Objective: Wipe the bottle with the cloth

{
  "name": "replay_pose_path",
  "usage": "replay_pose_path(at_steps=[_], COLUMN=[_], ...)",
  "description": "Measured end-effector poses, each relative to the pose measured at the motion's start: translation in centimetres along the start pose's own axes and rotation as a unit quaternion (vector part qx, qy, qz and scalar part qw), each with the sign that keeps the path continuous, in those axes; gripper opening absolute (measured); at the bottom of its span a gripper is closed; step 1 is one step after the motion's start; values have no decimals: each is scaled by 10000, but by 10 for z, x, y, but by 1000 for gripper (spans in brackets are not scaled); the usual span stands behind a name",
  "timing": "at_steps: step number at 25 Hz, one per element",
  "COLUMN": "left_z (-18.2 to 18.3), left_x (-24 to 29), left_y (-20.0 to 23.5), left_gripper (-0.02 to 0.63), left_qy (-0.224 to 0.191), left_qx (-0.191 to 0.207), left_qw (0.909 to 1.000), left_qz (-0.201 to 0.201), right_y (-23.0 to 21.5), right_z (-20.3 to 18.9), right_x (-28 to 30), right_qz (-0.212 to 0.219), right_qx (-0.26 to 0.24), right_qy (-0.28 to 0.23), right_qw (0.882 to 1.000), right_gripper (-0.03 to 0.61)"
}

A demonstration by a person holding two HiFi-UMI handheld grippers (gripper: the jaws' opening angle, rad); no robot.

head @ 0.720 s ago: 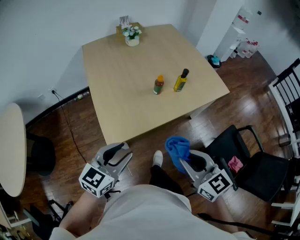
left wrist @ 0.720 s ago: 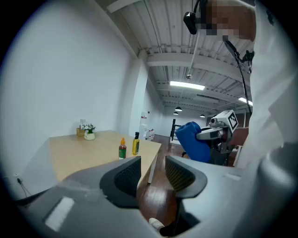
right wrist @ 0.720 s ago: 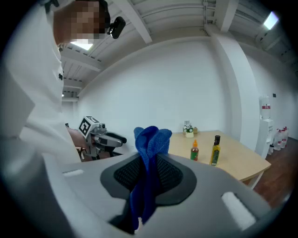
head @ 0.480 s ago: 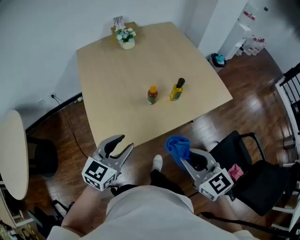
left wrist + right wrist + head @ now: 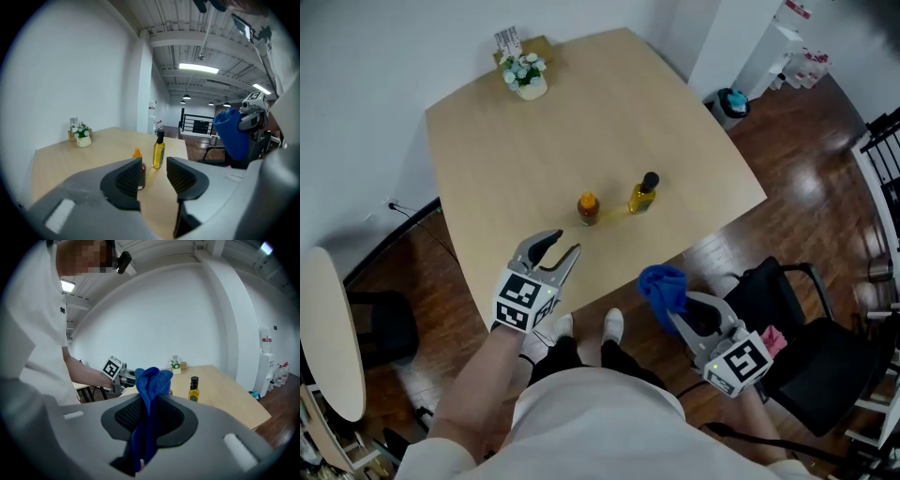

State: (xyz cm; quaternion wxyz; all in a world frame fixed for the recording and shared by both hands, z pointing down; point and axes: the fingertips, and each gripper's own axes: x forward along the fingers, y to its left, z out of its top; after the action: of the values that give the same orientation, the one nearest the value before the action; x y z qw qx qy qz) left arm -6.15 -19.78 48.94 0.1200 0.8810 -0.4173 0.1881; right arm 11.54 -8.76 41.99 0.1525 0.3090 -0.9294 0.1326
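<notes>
Cloth (image 5: pixel 150 380) hangs clamped in right gripper (image 5: pixel 149 416) jaws; left gripper (image 5: pixel 154 174) jaws gape, oil bottle (image 5: pixel 158 153) well ahead.

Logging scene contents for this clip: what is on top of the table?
An oil bottle, an orange-capped bottle, and a flower pot with a holder behind it at the far corner. The open left gripper covers a patch of the table near the front edge.

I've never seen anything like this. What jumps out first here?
A bright blue cloth bunched in the shut right tool, off the near edge of the table. Then the open, empty left tool over that edge, pointing at a yellow bottle and an orange-capped bottle standing mid-table.
</notes>
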Motion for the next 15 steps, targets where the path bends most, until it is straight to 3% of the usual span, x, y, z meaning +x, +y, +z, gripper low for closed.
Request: replay_pose_path(at_steps=[9,15], left_z=[-8,-21], left_x=[99,128], left_y=[38,49], left_gripper=[227,225], left_qy=[351,516], left_qx=[67,-47], left_qw=[9991,9982], left_qz=[-241,-296], right_y=[-20,-25], right_z=[12,16], right_x=[3,8], right_qz=[-682,-863], right_qx=[337,427], right_qy=[191,249], right_qw=[9969,9950], right_gripper=[83,83])
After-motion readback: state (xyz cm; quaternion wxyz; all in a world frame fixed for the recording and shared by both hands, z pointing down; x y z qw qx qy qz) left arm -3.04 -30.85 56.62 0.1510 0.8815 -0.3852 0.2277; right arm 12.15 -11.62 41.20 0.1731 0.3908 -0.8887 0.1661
